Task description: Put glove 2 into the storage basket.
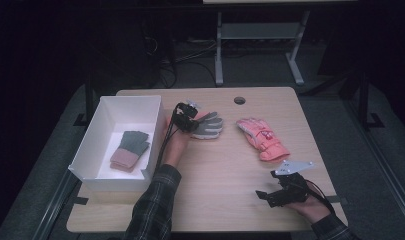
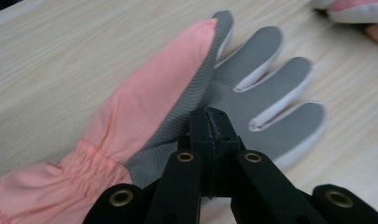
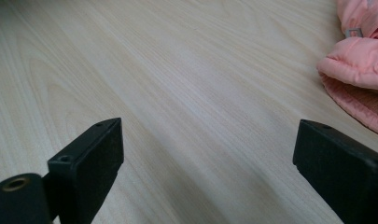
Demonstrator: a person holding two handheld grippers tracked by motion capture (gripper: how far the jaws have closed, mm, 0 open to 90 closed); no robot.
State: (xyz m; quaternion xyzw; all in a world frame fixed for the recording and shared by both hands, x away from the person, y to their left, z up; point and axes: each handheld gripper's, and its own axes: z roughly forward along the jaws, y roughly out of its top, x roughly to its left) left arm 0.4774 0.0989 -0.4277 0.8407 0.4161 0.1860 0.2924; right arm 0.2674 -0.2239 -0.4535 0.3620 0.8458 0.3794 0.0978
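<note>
Left gripper view shows the left gripper [image 2: 210,122] jaws pinched shut on the pink-and-grey fabric glove [image 2: 177,93], probably for boxing.

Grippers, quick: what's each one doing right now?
Left gripper: shut on the pink glove with grey palm.
Right gripper: open, holding nothing, over the light wooden table.

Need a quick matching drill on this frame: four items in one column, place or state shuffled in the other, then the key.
Items:
1. grey-palmed glove
2. pink glove
3. grey and pink glove
4. right gripper

Places or states:
A. lies inside the white box
B. jaws open above bare table
C. pinched by the shut left gripper
D. lies free on the table's right half

Pairs: 1-C, 2-D, 3-A, 4-B
</note>
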